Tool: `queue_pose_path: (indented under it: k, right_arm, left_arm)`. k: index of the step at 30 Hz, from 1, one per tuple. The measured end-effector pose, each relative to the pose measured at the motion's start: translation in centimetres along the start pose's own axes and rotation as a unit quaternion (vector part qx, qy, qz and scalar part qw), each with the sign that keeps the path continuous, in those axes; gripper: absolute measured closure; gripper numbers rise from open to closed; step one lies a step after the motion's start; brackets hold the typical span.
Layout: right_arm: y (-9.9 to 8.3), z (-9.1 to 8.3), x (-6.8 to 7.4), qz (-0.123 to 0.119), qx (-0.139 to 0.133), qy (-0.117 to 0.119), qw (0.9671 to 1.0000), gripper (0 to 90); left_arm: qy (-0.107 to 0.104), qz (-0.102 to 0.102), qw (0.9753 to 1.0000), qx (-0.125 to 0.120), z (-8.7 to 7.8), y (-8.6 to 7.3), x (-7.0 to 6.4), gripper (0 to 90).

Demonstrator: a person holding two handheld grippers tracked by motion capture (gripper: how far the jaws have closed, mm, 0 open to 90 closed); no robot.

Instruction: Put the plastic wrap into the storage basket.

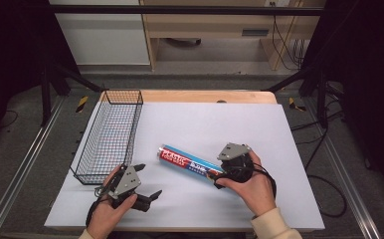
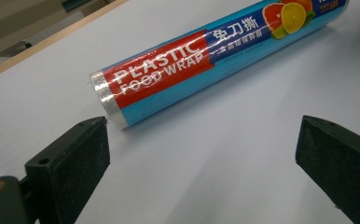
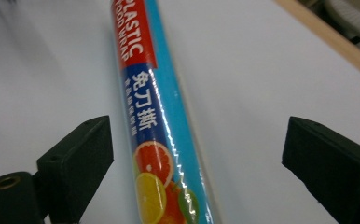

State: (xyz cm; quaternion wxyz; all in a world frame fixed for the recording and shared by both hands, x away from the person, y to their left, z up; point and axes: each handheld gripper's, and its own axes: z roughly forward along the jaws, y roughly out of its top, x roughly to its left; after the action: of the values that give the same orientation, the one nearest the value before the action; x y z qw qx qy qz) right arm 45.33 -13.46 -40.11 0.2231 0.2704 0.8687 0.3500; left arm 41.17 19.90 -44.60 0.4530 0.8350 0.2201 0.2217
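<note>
A roll of plastic food wrap (image 1: 189, 164) is seen lying on the white table sheet (image 1: 240, 124), just right of the frame's centre in the high view, its length slanting from upper left to lower right. The right gripper (image 1: 219, 178) is held at the roll's lower-right end, jaws spread wide with the roll between them, untouched. The left gripper (image 1: 149, 181) is held at lower left, jaws likewise spread and empty. A black wire basket (image 1: 109, 134) is placed at the left of the sheet.
</note>
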Motion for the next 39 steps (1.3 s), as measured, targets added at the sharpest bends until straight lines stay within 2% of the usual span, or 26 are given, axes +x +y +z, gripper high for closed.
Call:
queue_pose_path:
  k: [1,2,3,4,6,9,10,17,20,22,25,26,28,32,39]
  right_arm:
    - [0.0,0.0,0.0,0.0,0.0,0.0,1.0,9.8]
    - [0.0,1.1,-0.1,-0.009,0.019,0.017,0.9996,9.5]
    - [0.0,1.1,-0.1,-0.009,0.019,0.017,0.9996,9.5]
    - [0.0,1.6,-0.1,-0.012,0.032,0.024,0.9991,9.6]
    - [-0.4,3.0,-0.2,-0.023,0.064,0.044,0.9967,10.7]
    - [-0.6,3.6,-0.1,-0.03,0.08,0.054,0.9949,10.9]
    - [-0.7,4.1,-0.1,-0.036,0.096,0.063,0.9927,11.1]
    - [-1.1,5.3,-0.5,-0.033,0.122,0.076,0.9891,13.6]
    - [-1.5,5.7,-0.7,-0.02,0.129,0.089,0.9875,16.6]
    - [-1.7,6.0,-0.7,-0.024,0.139,0.089,0.986,19.1]
    - [-1.6,6.0,-0.8,-0.025,0.136,0.09,0.9864,20.9]
    - [-1.6,6.1,-0.8,-0.023,0.148,0.092,0.9845,22.8]
    - [-1.6,6.2,-0.7,-0.023,0.151,0.09,0.9841,23.7]
    - [-1.5,6.6,-0.6,-0.034,0.172,0.092,0.9803,28.8]
    - [-1.5,6.7,-0.3,-0.043,0.178,0.082,0.9796,30.6]
  left_arm:
    - [0.0,0.0,1.0,0.0,0.0,0.0,0.0,3.0]
    - [0.0,0.001,1.0,0.001,0.0,0.0,0.0,3.0]
    - [-0.001,0.001,1.0,0.001,0.0,0.0,0.1,3.0]
    - [-0.001,-0.001,1.0,0.001,0.0,0.0,0.1,3.0]
    - [-0.002,-0.001,1.0,0.002,0.0,0.0,0.1,3.0]
    - [-0.004,0.0,1.0,0.003,0.0,0.0,0.1,3.0]
    - [-0.005,0.002,1.0,0.004,0.0,0.0,0.0,3.0]
    - [-0.009,0.003,0.9999,0.006,0.1,-0.1,-0.1,3.0]
    - [-0.012,0.003,0.9999,0.009,0.2,-0.1,-0.1,3.0]
    - [-0.014,0.004,0.9999,0.01,0.2,-0.1,-0.1,3.0]
    - [-0.015,0.004,0.9998,0.012,0.3,-0.1,-0.1,3.0]
    - [-0.017,0.005,0.9998,0.013,0.3,-0.1,-0.1,3.0]
    - [-0.018,0.006,0.9997,0.015,0.4,-0.1,-0.2,3.0]
    - [-0.02,0.009,0.9996,0.016,0.5,-0.1,-0.3,3.0]
    - [-0.024,0.013,0.9994,0.02,0.6,-0.1,-0.4,3.0]
